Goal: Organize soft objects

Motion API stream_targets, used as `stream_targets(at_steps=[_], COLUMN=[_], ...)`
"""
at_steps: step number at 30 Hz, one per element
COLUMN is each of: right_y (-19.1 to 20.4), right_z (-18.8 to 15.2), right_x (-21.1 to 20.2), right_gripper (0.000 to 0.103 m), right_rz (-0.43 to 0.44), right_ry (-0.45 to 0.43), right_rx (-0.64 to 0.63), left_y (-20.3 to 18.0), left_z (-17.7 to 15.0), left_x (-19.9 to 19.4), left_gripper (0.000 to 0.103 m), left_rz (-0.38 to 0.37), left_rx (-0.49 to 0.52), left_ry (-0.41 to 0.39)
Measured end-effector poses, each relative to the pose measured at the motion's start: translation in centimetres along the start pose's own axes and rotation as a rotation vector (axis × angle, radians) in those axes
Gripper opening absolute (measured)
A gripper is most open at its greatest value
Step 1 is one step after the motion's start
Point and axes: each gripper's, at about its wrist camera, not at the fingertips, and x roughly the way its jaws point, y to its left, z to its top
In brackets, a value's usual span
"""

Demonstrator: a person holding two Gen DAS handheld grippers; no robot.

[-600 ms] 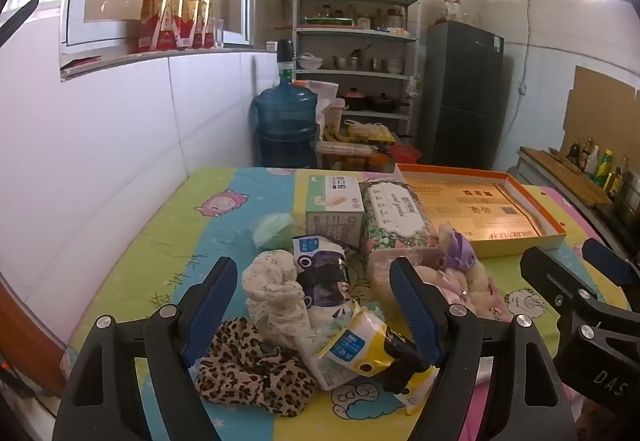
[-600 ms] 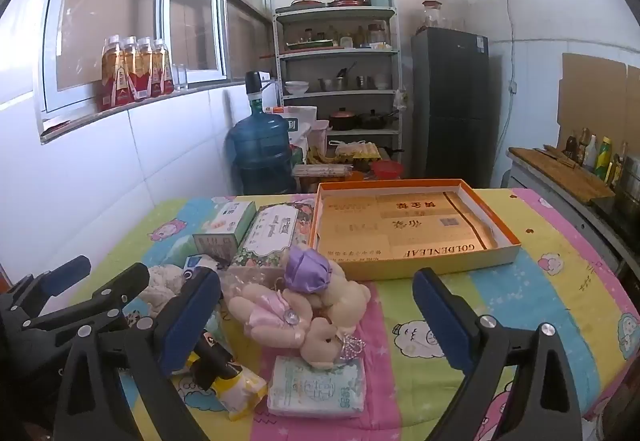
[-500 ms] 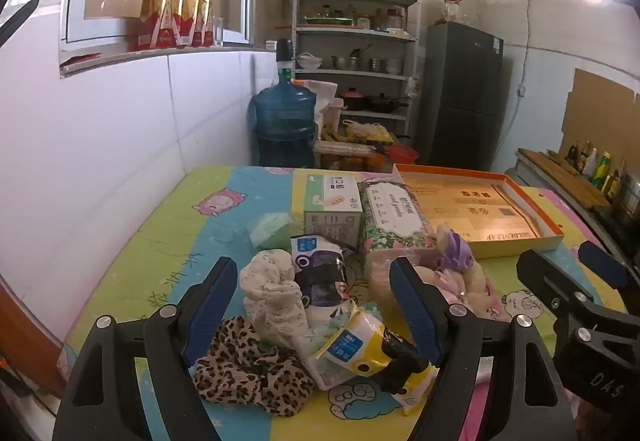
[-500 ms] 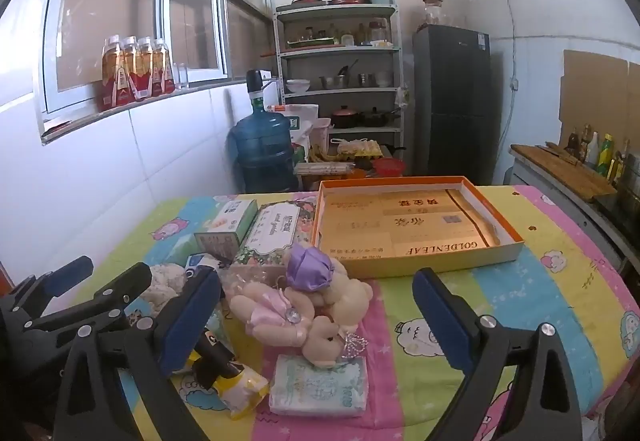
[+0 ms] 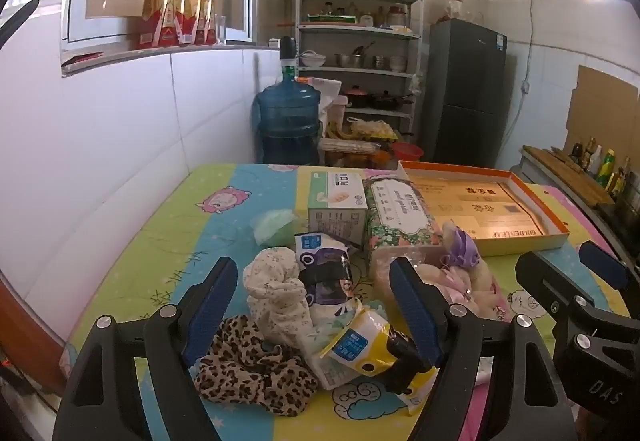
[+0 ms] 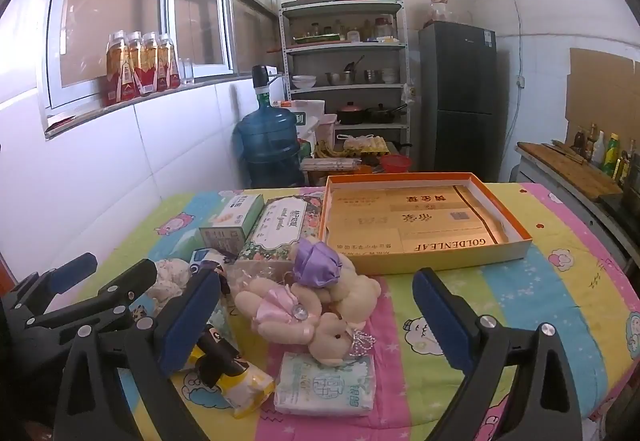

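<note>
Two grippers hover over a crowded pile, both with jaws spread wide and nothing held. The left gripper (image 5: 316, 309) stands above the near-left heap: a leopard-print cloth (image 5: 252, 369), a cream floral cloth bundle (image 5: 276, 293), a dark printed pouch (image 5: 326, 277) and a yellow snack packet (image 5: 360, 345), all overlapping. The right gripper (image 6: 316, 317) frames the plush bears (image 6: 312, 301), which lie just in front of the floral tissue pack (image 6: 280, 229) and partly on a small tissue packet (image 6: 326, 385). The orange-rimmed box (image 6: 516, 233) sits beyond them, with no loose item visible inside it; I judge it the likely destination.

Risks noted:
- Overlap. Closing the left jaws here would probably catch the yellow packet or pouch along with a cloth, dragging neighbours across the tablecloth (image 6: 560, 305).
- Limp fabric. A pinch on one fold may let the rest trail and snag.
- Bears appear joined in a cluster; a grip on one limb could swing the others into the tissue pack.
- The grippers are near each other; simultaneous reaches could collide.
- Items near the front edge could be pushed off.
</note>
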Motion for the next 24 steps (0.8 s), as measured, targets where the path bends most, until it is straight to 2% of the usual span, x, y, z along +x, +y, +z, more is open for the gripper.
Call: stream_targets(at_steps=[24], right_y=[0.65], right_z=[-0.23], right_x=[0.18], right_gripper=[0.098], right_rz=[0.005], right_ry=[-0.004], right_rx=[-0.011], left_y=[0.03], left_z=[-0.36], left_x=[0.08], left_gripper=[0.08], left_rz=[0.003], left_rx=[0.002], left_ry=[0.001])
